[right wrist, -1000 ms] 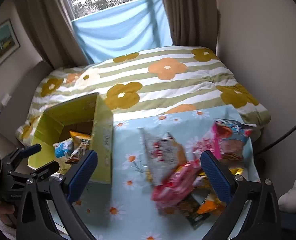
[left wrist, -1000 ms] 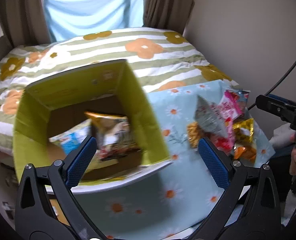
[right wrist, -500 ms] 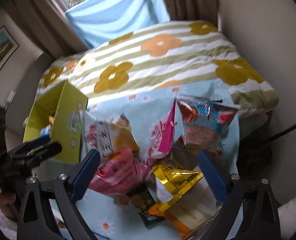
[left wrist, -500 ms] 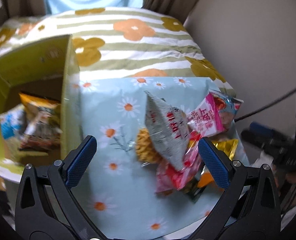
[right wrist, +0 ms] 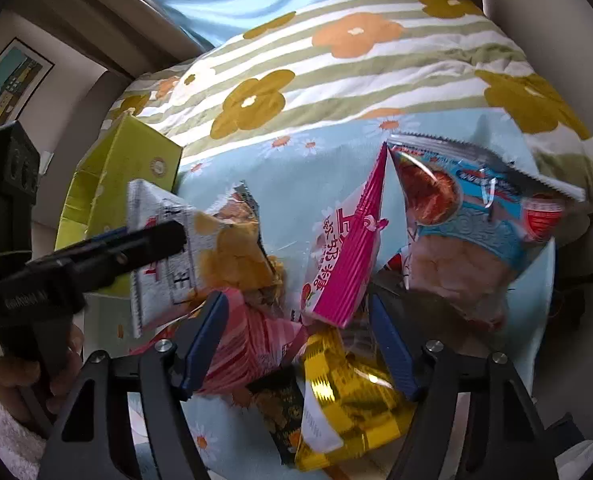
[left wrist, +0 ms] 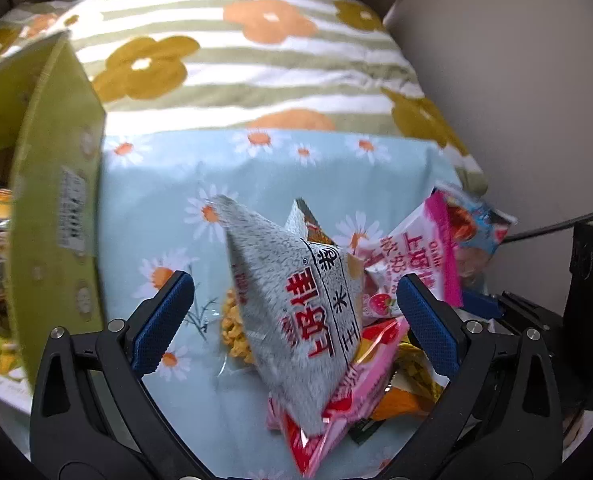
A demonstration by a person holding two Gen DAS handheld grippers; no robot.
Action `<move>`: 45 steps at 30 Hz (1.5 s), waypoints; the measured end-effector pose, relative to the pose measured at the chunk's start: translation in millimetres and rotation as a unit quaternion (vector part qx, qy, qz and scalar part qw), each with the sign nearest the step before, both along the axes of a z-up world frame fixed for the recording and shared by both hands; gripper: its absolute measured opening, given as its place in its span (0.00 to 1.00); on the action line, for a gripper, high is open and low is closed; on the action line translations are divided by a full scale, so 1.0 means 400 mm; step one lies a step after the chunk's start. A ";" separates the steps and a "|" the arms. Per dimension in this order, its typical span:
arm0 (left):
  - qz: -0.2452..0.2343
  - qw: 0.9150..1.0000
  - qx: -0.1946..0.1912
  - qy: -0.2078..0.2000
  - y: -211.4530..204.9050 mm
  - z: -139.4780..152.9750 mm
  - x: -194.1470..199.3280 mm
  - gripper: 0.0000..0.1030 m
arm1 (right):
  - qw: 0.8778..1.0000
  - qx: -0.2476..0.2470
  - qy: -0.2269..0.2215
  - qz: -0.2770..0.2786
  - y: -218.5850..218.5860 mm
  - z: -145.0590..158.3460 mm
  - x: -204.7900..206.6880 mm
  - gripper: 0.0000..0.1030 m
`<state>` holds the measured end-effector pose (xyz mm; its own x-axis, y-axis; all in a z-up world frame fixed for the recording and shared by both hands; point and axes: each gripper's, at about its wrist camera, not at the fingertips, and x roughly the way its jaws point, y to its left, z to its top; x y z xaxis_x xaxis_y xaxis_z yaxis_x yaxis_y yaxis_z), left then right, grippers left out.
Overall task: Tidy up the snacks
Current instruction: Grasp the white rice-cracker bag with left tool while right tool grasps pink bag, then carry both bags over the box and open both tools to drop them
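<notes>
A pile of snack bags lies on the daisy-print cloth (left wrist: 168,208). In the left wrist view my left gripper (left wrist: 294,312) is open and straddles a grey-white bag (left wrist: 296,300) with red lettering; neither pad touches it. A pink bag (left wrist: 412,264) leans to its right. In the right wrist view my right gripper (right wrist: 298,340) has its jaws closing low over the pile. The magenta bag's corner (right wrist: 344,272), a pink striped bag (right wrist: 248,352) and a gold packet (right wrist: 344,396) lie between its fingers, and no firm grip shows. The yellow-green box (left wrist: 56,208) stands at the left.
A blue shrimp-cracker bag (right wrist: 476,232) leans at the pile's right. The box (right wrist: 136,164) holds several snacks. A striped flower duvet (right wrist: 336,60) lies behind the cloth, with a wall to the right. A person's hand (right wrist: 28,372) holds the left gripper.
My left gripper swung from above the box to the right and down over the grey-white bag. My right gripper dropped onto the pile and its jaws narrowed.
</notes>
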<state>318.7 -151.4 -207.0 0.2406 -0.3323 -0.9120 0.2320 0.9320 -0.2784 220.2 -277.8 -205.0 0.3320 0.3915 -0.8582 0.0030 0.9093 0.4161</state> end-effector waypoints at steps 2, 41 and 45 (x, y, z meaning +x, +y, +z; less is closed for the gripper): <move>-0.007 1.000 0.000 0.012 -0.010 -0.024 0.008 0.97 | 1.000 0.001 0.007 -0.006 0.000 -0.016 0.008 0.64; -0.043 0.997 -0.058 0.026 0.012 -0.022 0.022 0.65 | 0.998 -0.034 0.024 -0.050 -0.006 -0.078 0.067 0.31; -0.037 0.997 -0.067 0.009 0.009 0.024 0.009 0.65 | 0.998 -0.041 0.003 -0.047 -0.015 -0.030 0.052 0.31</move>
